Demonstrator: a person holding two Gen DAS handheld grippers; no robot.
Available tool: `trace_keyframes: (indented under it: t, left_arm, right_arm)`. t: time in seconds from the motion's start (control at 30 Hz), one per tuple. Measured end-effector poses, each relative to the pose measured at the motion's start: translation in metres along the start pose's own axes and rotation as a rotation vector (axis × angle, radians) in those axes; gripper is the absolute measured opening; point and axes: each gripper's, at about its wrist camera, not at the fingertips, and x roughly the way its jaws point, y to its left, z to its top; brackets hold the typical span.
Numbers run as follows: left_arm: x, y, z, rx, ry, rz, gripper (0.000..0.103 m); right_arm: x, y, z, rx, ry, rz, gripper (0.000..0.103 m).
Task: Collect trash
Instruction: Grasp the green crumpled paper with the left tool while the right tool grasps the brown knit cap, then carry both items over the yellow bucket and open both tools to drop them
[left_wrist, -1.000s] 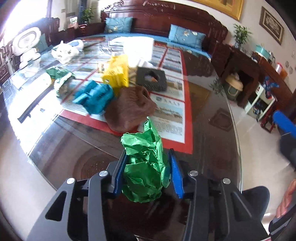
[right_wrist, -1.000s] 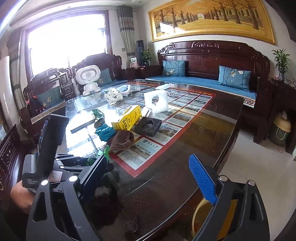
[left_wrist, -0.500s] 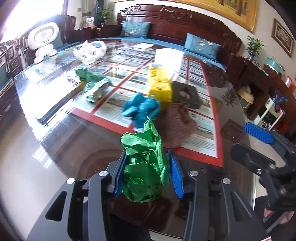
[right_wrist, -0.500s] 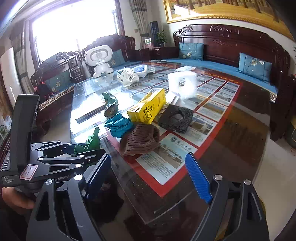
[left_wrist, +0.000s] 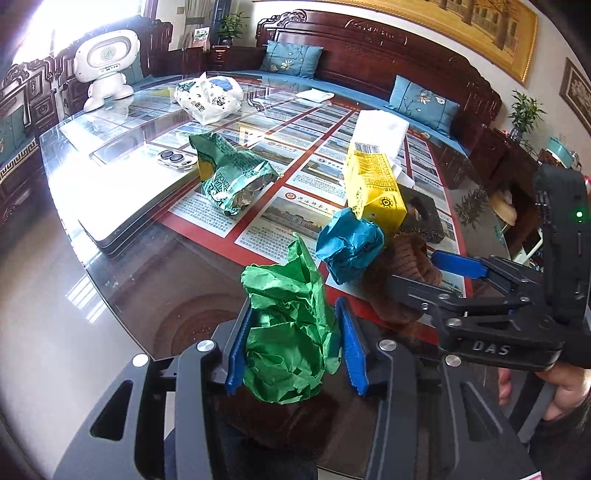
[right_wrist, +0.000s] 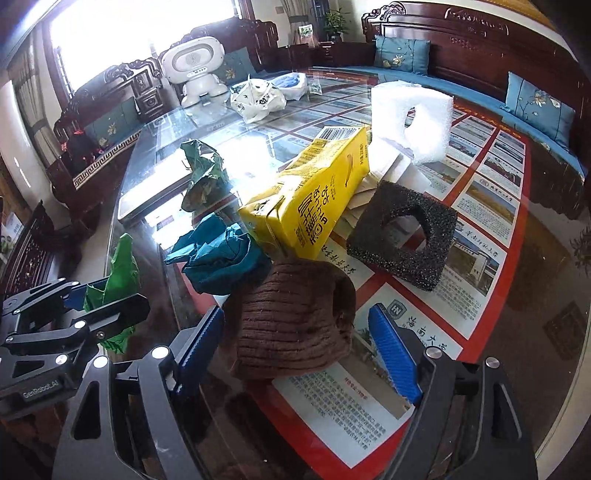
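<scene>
My left gripper (left_wrist: 291, 308) is shut on a crumpled green paper ball (left_wrist: 288, 343), held above the glass table (left_wrist: 155, 295) near its front edge. In the right wrist view my right gripper (right_wrist: 297, 314) straddles a brown knitted cloth (right_wrist: 295, 321). Its jaws are closing, with a gap still showing beside the right pad. A crumpled blue paper (right_wrist: 221, 258) and a yellow carton (right_wrist: 314, 199) lie just beyond the cloth. The left gripper (right_wrist: 99, 295) with the green paper (right_wrist: 122, 269) shows at the left.
A black foam square (right_wrist: 402, 236) and a white foam block (right_wrist: 410, 114) lie behind the carton. A green snack bag (left_wrist: 229, 173), a phone (left_wrist: 177, 158), a silver laptop (left_wrist: 122, 192), a white plastic bag (left_wrist: 207, 98) and a toy robot (left_wrist: 107, 62) stand further left. A hand (left_wrist: 554, 387) holds the right gripper.
My right gripper came forward and down over the brown cloth and its jaws narrowed. My left gripper shifted sideways with the green paper still in it, and the right gripper came into its view.
</scene>
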Motion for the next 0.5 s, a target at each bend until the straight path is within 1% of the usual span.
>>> trace_keyframes:
  t: [0.03,0.07,0.1,0.13,0.17,0.3,0.33,0.43,0.5]
  left_arm:
    - [0.001,0.001,0.001,-0.003,0.001,0.002,0.045]
    - [0.002,0.002,0.001,-0.006,0.003,0.001,0.045]
    - [0.002,0.003,0.001,-0.011,0.004,0.000,0.045]
    - [0.002,0.004,0.001,-0.014,0.005,-0.002,0.045]
    - [0.003,0.004,0.001,-0.017,0.008,-0.003,0.045]
    - [-0.001,-0.002,-0.001,-0.013,0.011,-0.017,0.045]
    - [-0.002,-0.004,-0.001,-0.008,0.010,-0.023,0.045]
    - [-0.006,-0.016,-0.002,0.020,0.007,-0.042,0.045]
    - [-0.007,-0.029,-0.003,0.047,0.013,-0.064,0.045]
  right_arm:
    - [0.003,0.001,0.000,-0.014,0.005,-0.002,0.068]
    - [0.003,0.004,0.000,-0.038,-0.007,-0.007,0.058]
    - [0.003,0.006,0.000,-0.060,-0.006,0.001,0.042]
    - [0.003,0.007,-0.001,-0.067,-0.005,0.018,0.024]
    - [0.003,0.007,-0.001,-0.065,0.000,0.043,0.017]
    - [-0.008,0.004,-0.010,-0.062,-0.012,0.066,0.015]
    - [-0.014,0.002,-0.013,-0.054,-0.019,0.073,0.015]
    - [-0.034,-0.004,-0.023,-0.054,-0.049,0.059,0.015]
    - [-0.048,-0.009,-0.031,-0.047,-0.063,0.065,0.015]
